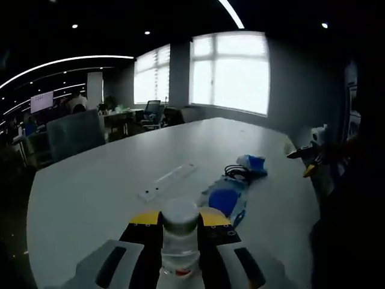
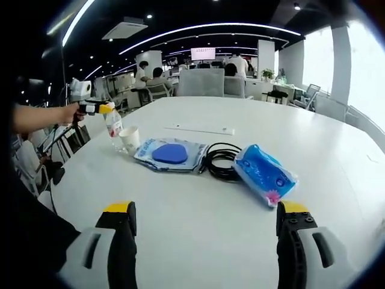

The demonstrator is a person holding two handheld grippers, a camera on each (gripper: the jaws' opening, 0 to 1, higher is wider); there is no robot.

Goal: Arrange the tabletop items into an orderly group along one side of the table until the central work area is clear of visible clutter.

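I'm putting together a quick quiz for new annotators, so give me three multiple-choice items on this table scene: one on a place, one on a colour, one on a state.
1. Where does the paper cup stand?
A. Beside the water bottle
B. On the black cable
C. On the window sill

2. What colour is the wipes pack?
A. Red
B. Blue
C. Green

3. How is the right gripper?
A. Shut on the cup
B. Shut on the cable
C. Open, holding nothing

Key: 1 A, the cup stands next to the bottle held in the left gripper; 2 B, its wrapper is blue; 3 C, its jaws stand wide apart above bare table.
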